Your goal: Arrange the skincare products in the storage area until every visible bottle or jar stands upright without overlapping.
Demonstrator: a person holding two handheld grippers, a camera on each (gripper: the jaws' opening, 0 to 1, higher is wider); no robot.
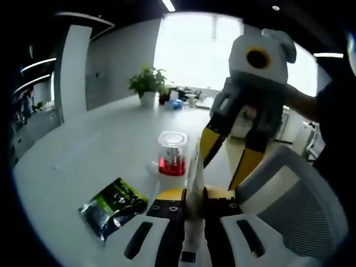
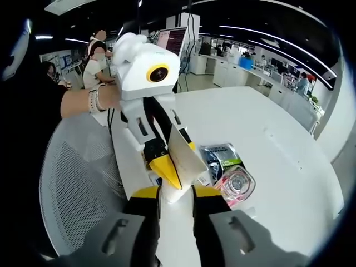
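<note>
- Grip of left gripper (image 1: 192,196): jaws nearly shut, pinching a thin white tube (image 1: 194,161) by its flat edge, seen edge-on in the left gripper view.
- Right gripper (image 2: 177,196): jaws partly open on either side of the tube's white lower end; cannot tell whether pressing on it or just straddling it.
- Tube held up in the air between both grippers, above the near edge of the white table (image 1: 100,150), not yet standing.
- Handling, as a guess: light, soft-walled, easy to dent or let slip; flat crimped end broad but thin, so prone to twisting in the jaws. Better held low on the rounder body near the cap, then set down on the cap end and checked for tipping before release.
- Just beyond: clear-lidded jar (image 1: 171,151) with red inside, upright on the table, probably rigid and slick.
- Beside the jar, nearer the left: dark green sachet (image 1: 114,207) lying flat, limp by the look of it.
- Farther out: mesh chair (image 1: 300,194) at the table edge, potted plant (image 1: 147,83) at the far end.
</note>
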